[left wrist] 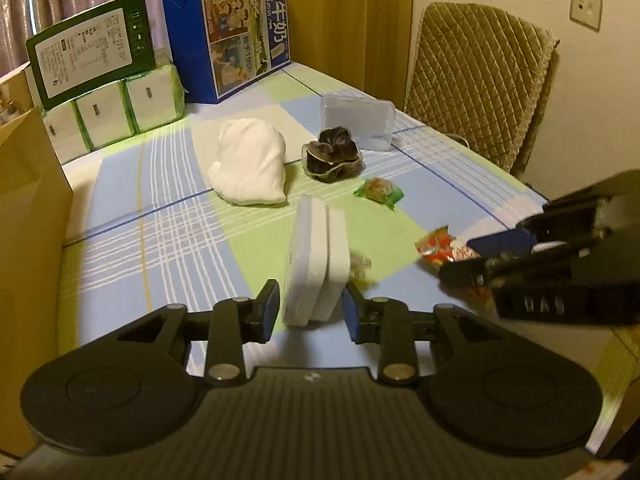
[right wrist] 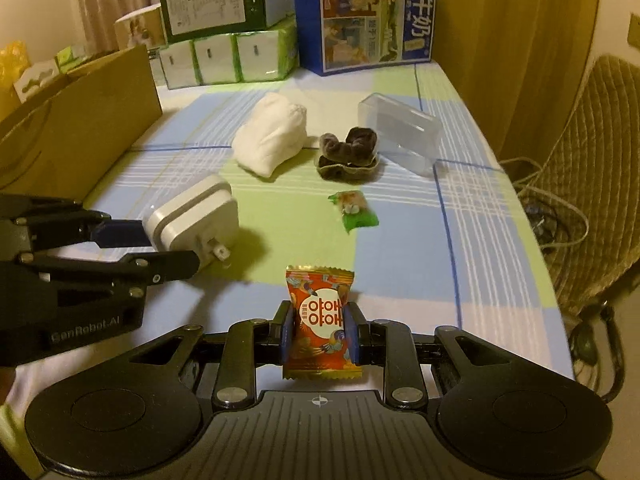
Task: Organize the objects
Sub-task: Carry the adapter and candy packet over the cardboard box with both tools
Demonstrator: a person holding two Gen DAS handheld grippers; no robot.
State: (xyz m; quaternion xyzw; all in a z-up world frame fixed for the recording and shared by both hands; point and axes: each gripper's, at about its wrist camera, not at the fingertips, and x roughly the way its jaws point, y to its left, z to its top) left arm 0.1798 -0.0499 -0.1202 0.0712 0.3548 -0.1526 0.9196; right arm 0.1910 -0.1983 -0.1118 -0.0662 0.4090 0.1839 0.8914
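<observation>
A white charger (left wrist: 316, 264) stands tilted on edge between the blue pads of my left gripper (left wrist: 310, 304), which is shut on it; its prongs point to the right. In the right wrist view the left gripper (right wrist: 168, 248) comes in from the left, holding the charger (right wrist: 196, 216). My right gripper (right wrist: 320, 328) is shut on an orange-red candy packet (right wrist: 320, 316), held upright just above the tablecloth. On the cloth farther off lie a green candy (right wrist: 354, 210), a dark scrunchie (right wrist: 348, 152), a white cloth bundle (right wrist: 272, 140) and a clear plastic box (right wrist: 400, 132).
A checked cloth covers the table (left wrist: 160, 240). A blue milk carton box (left wrist: 240, 36), a green box (left wrist: 92, 48) and tissue packs (left wrist: 116, 112) line the back. A cardboard box (right wrist: 80, 120) stands at the left edge; a padded chair (left wrist: 480, 80) and cables (right wrist: 552, 216) are at the right.
</observation>
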